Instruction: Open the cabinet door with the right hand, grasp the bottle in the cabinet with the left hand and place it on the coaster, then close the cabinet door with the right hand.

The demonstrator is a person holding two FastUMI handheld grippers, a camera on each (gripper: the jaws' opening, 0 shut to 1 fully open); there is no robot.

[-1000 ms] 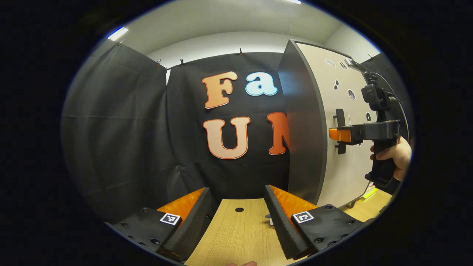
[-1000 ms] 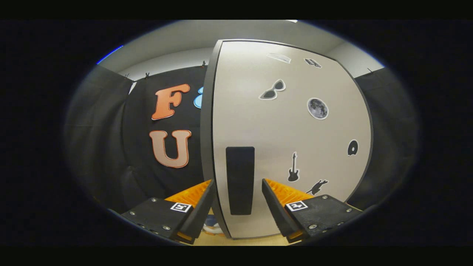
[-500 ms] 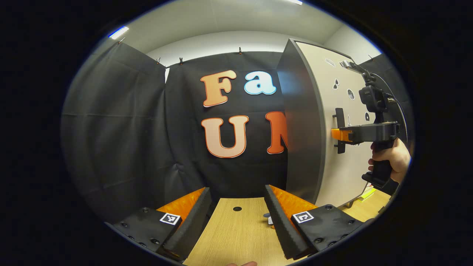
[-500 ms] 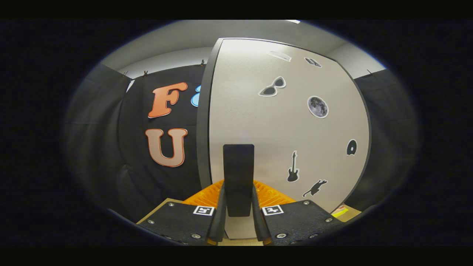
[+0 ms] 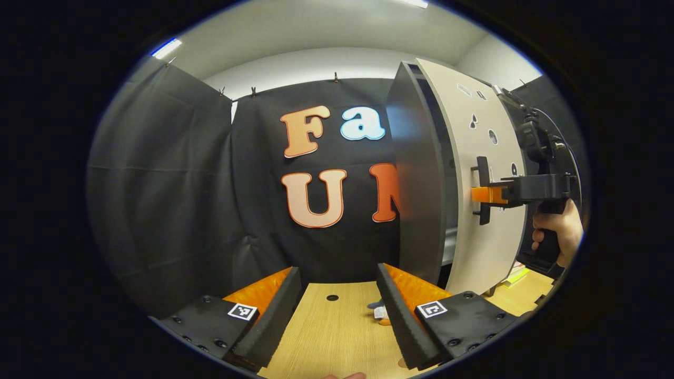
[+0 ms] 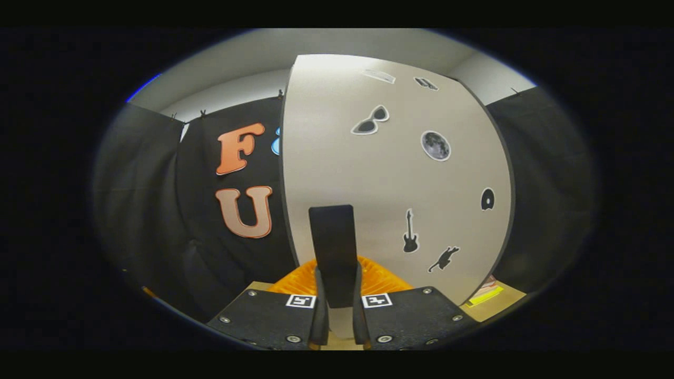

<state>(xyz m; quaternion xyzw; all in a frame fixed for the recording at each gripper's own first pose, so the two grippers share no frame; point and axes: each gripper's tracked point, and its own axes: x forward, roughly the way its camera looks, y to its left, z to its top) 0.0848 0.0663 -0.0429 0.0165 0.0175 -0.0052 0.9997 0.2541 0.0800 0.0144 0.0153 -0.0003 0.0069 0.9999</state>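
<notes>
A tall dark cabinet (image 5: 418, 184) stands at the right in the left gripper view. Its pale door (image 5: 487, 221), dotted with black stickers, stands ajar with a dark gap behind it. In the right gripper view my right gripper (image 6: 335, 295) is shut on the door's black vertical handle (image 6: 333, 247), both fingers pressing its sides. The left gripper view also shows that gripper (image 5: 487, 195) at the handle (image 5: 482, 189), held by a hand (image 5: 558, 231). My left gripper (image 5: 337, 310) hangs open over the wooden table (image 5: 337, 337), nothing between its fingers. The cabinet's inside stays hidden.
Small items (image 5: 379, 311) lie on the table by the cabinet's foot, partly behind my left gripper's right finger. A yellow-green thing (image 6: 482, 296) lies on the table right of the door. Black cloth walls close off the back and left.
My right gripper closed on the door handle, then drew the door outward; a gap now shows between door and cabinet. My left gripper barely moved.
</notes>
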